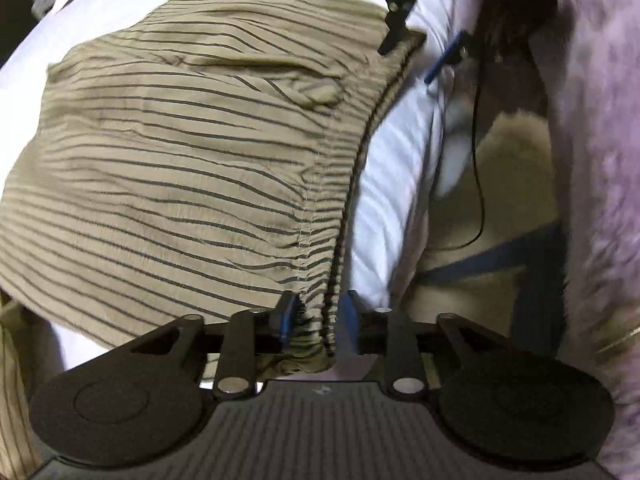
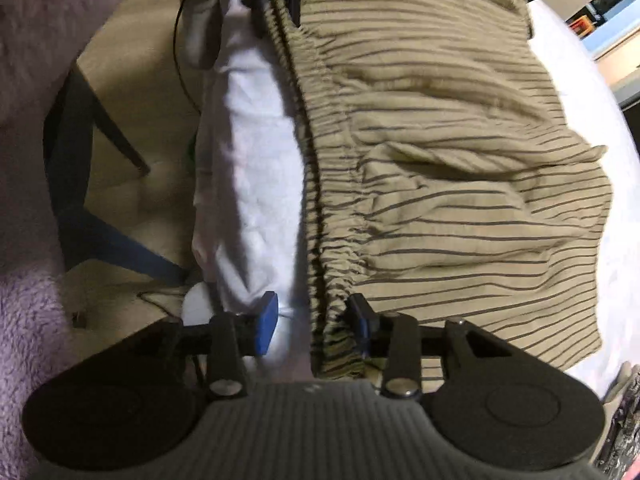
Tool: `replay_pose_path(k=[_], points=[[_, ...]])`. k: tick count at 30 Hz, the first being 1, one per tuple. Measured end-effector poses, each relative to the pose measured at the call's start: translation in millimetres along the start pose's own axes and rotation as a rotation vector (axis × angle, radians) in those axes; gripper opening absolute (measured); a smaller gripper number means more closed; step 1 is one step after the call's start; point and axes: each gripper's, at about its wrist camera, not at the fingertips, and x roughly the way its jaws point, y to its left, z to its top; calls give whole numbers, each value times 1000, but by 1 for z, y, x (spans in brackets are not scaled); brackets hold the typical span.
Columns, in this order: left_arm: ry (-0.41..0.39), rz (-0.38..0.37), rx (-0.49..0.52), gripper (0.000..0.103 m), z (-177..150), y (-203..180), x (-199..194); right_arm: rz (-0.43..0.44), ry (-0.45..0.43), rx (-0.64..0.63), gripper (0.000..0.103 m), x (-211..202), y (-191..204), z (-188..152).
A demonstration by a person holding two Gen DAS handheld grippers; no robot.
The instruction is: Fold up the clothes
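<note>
While both grippers sit at the gathered edge of the garment, the scene reads as follows.

Garment: tan shorts (image 1: 180, 152) with thin dark stripes lie spread on a white sheet (image 1: 396, 184); the fabric is wrinkled, with a raised fold near the middle.
Waistband: the elastic waistband (image 1: 344, 208) runs along the edge of the shorts nearest the side of the bed, bunched into tight gathers.
Left gripper: left gripper (image 1: 318, 316) has its fingers set narrowly apart around one end of the waistband; the cloth fills the gap and a bunch of it hangs toward the camera. Contact on both sides looks likely, but a firm clamp cannot be confirmed.
Right gripper: right gripper (image 2: 316, 320) stands with fingers wide apart; the blue pad (image 2: 267, 322) is over the white sheet, the other finger touches the gathered waistband, and the cloth passes between them unpinched.
Cross views: each gripper appears at the far end of the waistband in the other camera, at opposite ends of the same edge.
Surroundings: a fuzzy lilac garment (image 1: 596, 160) fills the side of each view; beige floor (image 2: 132, 92), dark furniture legs (image 2: 80, 168) and a thin black cable (image 1: 478, 152) lie beside the bed.
</note>
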Motion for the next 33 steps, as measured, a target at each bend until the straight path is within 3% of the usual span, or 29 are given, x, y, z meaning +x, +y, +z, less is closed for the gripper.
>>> replay_pose_path(k=[7,10,14,16,20,23,27,33], points=[[-78,-24,-55,37,2,2,-36,-17,-165,133,43,-39,-23,8],[-127,-11,-136,41,6,14,-40,-97,-199,230,43,-47,-32,13],[-175,49,-296,41,8,36,-44,-222,-181,461,42,-47,-64,10],[-188,83,-383,41,10,48,-45,-231,-174,588,43,-47,-84,6],[-179,64,-519,41,11,65,-40,-187,-125,874,45,-43,-118,-5],[-152,35,-578,41,8,65,-34,-85,-64,1143,50,-33,-129,-22],[-103,14,-646,39,-1,63,-24,-85,27,1270,53,-23,-116,-38],[-33,15,-679,29,-5,57,-13,-48,84,1399,62,-18,-98,-55]])
